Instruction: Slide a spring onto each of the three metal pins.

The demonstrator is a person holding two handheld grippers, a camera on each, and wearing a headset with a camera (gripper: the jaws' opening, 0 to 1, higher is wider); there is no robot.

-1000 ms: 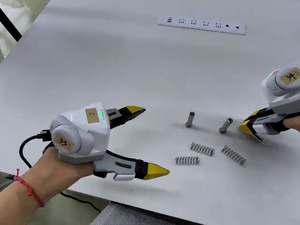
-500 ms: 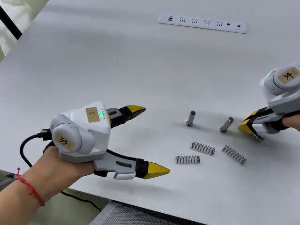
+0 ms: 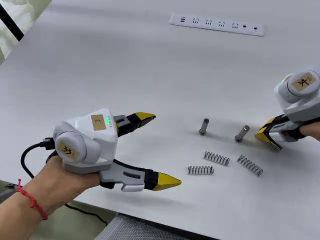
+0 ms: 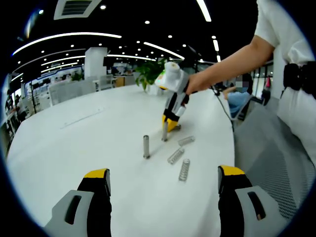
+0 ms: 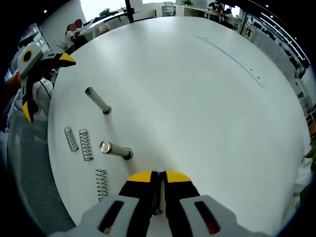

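Right gripper sits low over the tabletop near its right edge, jaws pinched closed on the third pin, a short metal end poking out below the tips (the right gripper view has a sliver of metal clamped between the jaws); left gripper hovers near the front edge, jaws spread wide, nothing in them; first pin and second pin stand bare between the two grippers, the second just beside the right gripper's tips; three springs lie flat in a loose row just in front of the pins, none threaded yet; power strip well apart by the far edge; step in hand looks like presenting the held pin for a spring; to do it well, leave most of the shaft free of the pinch, take the spring closest to the right edge across mid-coil, gently so it doesn't squash or flick away, line its bore with the pin and slide straight on.
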